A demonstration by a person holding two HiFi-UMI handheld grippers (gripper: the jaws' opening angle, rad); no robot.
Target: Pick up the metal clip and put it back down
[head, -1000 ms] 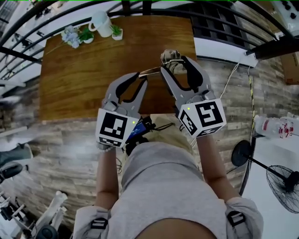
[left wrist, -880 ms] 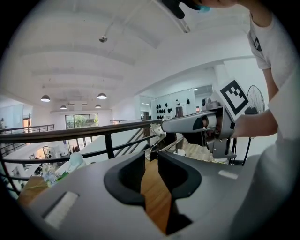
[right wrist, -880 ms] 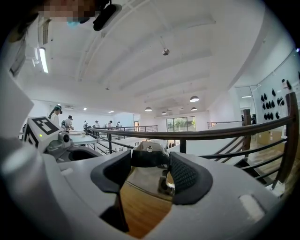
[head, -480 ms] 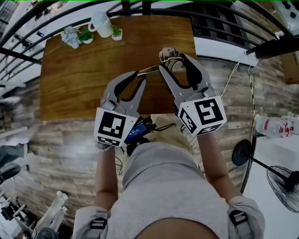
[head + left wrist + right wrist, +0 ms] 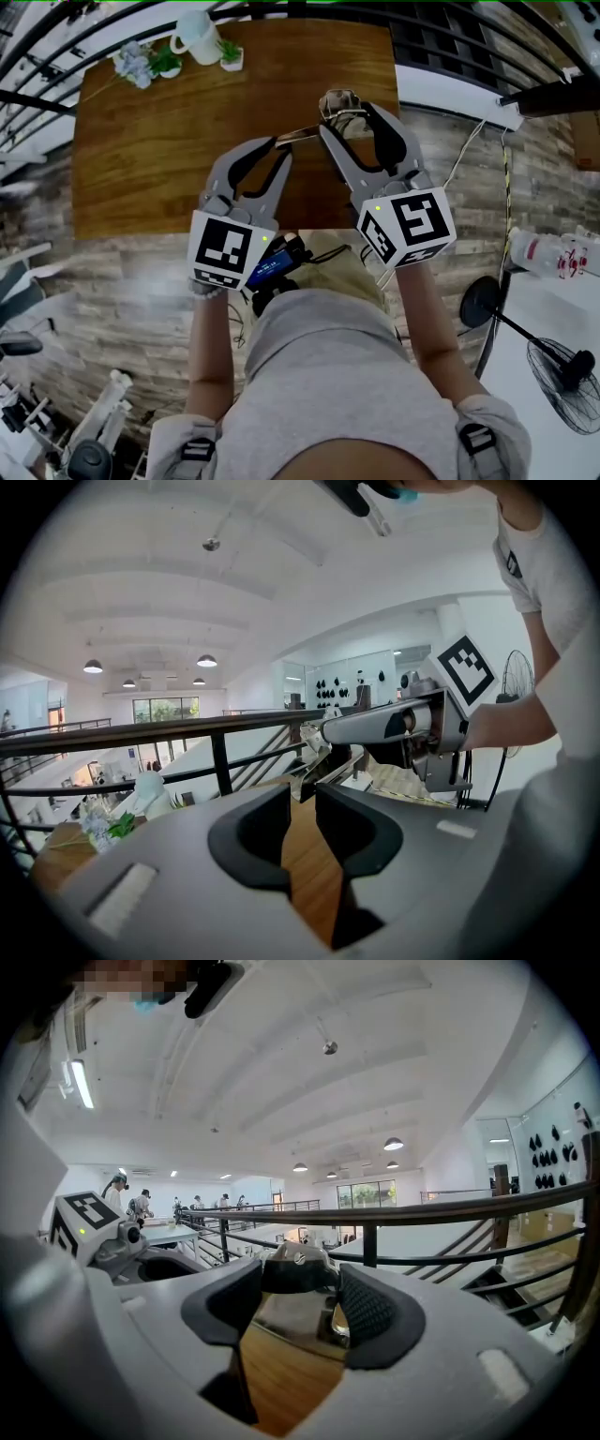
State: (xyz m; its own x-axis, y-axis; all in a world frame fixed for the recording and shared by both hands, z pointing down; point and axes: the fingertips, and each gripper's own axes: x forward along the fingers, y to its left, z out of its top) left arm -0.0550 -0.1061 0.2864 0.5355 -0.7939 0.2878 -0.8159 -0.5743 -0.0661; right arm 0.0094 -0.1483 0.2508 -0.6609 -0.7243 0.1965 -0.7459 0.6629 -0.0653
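Wooden tabletop [image 5: 159, 141], metal clip [image 5: 292, 1274] in right tongs [image 5: 347, 122]

Table [image 5: 169, 141] is brown, wood-grained. Left gripper [image 5: 279, 150] and right gripper [image 5: 347, 120] are grey, with black-and-white square markers. Metal clip [image 5: 336, 101] is silver. Railing [image 5: 548, 94] is black.

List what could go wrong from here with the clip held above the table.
The metal clip sits at the very tips of the right hand-held gripper, above the wooden table. A slip could drop it, which might mark the wood or send it bouncing off the near edge. Its thin arm reaches the tips of the left hand-held gripper. If the two drift apart, the clip may twist loose.
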